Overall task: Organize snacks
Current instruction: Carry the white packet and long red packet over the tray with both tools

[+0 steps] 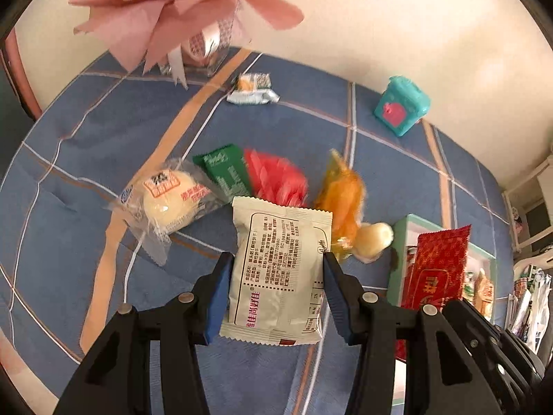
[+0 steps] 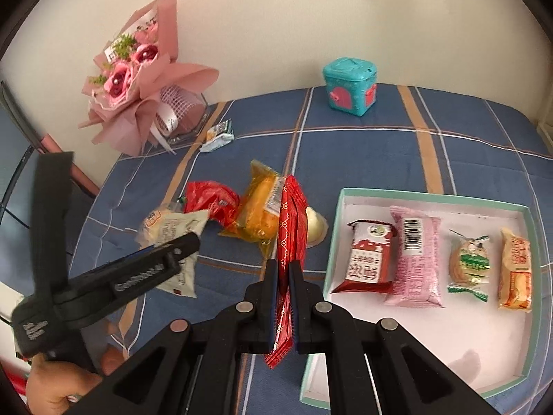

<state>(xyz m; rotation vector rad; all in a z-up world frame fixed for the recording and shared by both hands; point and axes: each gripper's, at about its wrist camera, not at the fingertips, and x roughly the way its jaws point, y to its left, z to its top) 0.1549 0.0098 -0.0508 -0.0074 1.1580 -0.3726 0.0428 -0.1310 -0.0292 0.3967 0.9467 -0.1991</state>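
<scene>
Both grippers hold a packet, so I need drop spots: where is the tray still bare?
The tray is bare along its near half, below the row of four packets, and in a thin strip behind them. The row runs from the red-and-white packet to the orange packet, closely spaced. Left of the tray, loose snacks crowd the cloth.

The tray (image 2: 530, 242) has bare floor in its near half; four snack packets (image 2: 416, 257) line its far side.
</scene>
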